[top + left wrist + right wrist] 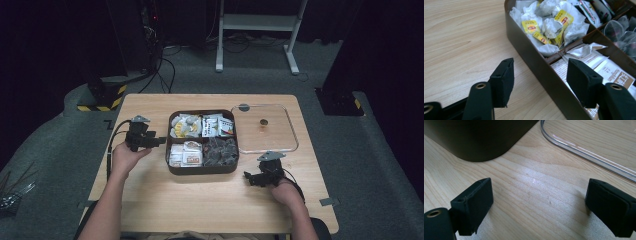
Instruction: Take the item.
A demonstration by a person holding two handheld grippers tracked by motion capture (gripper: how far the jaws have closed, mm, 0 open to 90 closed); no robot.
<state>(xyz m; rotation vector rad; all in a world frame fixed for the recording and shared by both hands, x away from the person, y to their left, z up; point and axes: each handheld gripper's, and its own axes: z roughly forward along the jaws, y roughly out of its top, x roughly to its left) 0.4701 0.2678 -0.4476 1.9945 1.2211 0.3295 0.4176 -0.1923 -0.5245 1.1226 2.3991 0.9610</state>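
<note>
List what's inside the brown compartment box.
The box holds four sections: crumpled yellow-tagged tea bags, white printed sachets, beige packets and dark mesh bags. Lower layers are covered.

Wooden table (200, 200), bare along the near edge. Beyond it, grey carpet floor (250, 80) with black cables (165, 70), a white desk frame (260, 30) at the back, yellow-black striped stand base (102, 97) off the far left corner, dark stand base (340, 100) off the right.

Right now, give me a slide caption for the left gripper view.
Left gripper, jaws open and empty, straddling the brown tea box's near wall beside yellow-tagged tea bags.
</note>
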